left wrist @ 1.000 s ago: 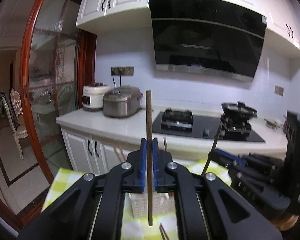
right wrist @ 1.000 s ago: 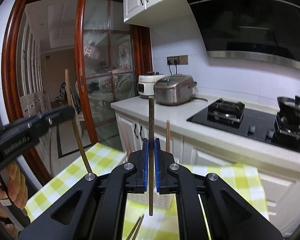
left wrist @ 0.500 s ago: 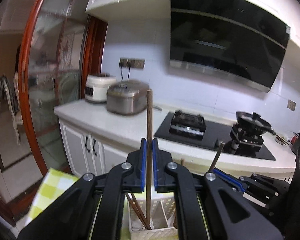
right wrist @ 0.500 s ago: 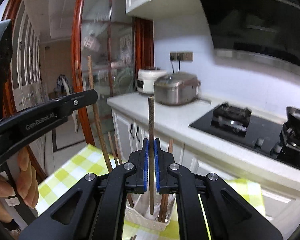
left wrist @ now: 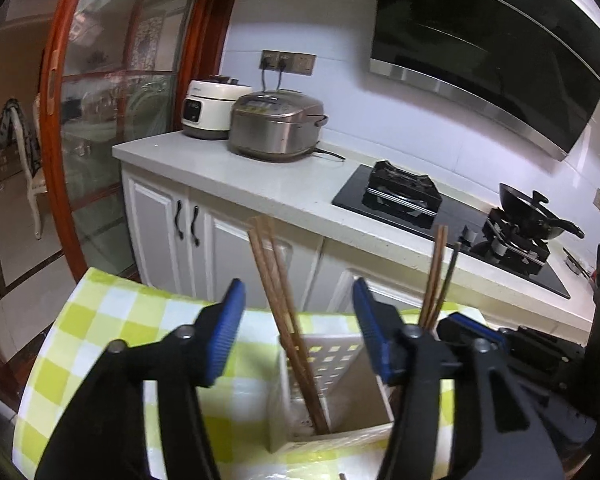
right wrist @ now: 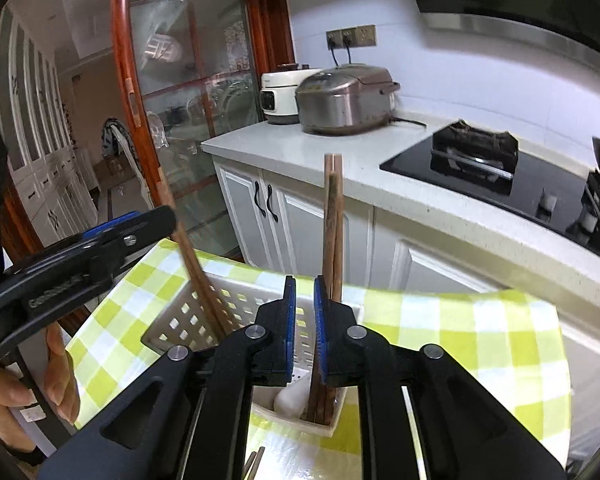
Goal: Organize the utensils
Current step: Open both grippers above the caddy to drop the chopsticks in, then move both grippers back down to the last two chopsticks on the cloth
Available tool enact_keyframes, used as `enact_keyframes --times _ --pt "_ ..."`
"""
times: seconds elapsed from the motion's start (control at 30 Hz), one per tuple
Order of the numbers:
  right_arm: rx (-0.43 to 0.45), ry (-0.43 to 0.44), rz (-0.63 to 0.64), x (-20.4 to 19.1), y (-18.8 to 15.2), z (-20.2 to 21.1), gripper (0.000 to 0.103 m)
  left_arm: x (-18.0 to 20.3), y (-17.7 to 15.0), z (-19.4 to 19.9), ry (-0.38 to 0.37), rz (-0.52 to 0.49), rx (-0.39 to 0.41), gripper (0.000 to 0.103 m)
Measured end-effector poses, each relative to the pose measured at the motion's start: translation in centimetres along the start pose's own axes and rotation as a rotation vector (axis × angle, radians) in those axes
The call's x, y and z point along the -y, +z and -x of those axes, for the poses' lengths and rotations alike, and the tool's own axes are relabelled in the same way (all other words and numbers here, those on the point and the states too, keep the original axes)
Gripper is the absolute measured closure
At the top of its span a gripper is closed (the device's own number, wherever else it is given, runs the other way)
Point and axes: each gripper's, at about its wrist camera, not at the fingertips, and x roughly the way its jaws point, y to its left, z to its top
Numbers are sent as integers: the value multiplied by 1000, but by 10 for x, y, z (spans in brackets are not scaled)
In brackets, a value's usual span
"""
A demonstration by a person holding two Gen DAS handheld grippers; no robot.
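Observation:
A white perforated holder (left wrist: 332, 360) (right wrist: 188, 312) stands on a yellow-green checked cloth (left wrist: 112, 320). My left gripper (left wrist: 298, 320) hangs just above it, jaws opening wide. Brown chopsticks (left wrist: 284, 312) lean free between the pads, their tips in the holder's left compartment. My right gripper (right wrist: 305, 316) is over the right compartment, jaws opening a little, and the gap between the pads shows only the holder. More chopsticks (right wrist: 334, 220) stand upright just behind its right pad. Each wrist view catches the other gripper, the right gripper (left wrist: 460, 320) and the left gripper (right wrist: 156, 220).
A white counter (left wrist: 260, 176) behind carries two rice cookers (left wrist: 276, 124), a black hob (left wrist: 400, 192) and a wok (left wrist: 540, 216). A hand (right wrist: 4, 384) holds the left gripper. Loose chopsticks (right wrist: 254, 460) lie on the cloth near the front edge.
Both grippers sank toward the holder, each with a chopstick clamped upright. Both chopsticks now stand in the holder and both pairs of jaws have parted, the left far wider.

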Motion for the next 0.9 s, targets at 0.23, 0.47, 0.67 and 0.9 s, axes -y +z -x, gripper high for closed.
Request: enact_keyframes --times 0.23,0.47,0.67,0.9 --pt "72 11 -18 4 -15 47 54 -12 -13 47 42 22 63 21" --pt "73 2 -15 -6 -75 90 51 -12 -78 104 104 5 77 6" --pt "-10 11 -63 -15 -149 94 51 -14 -155 126 110 -11 -10 5" --pt "-157 3 -45 -36 -204 68 52 -24 -212 140 97 35 -82 5"
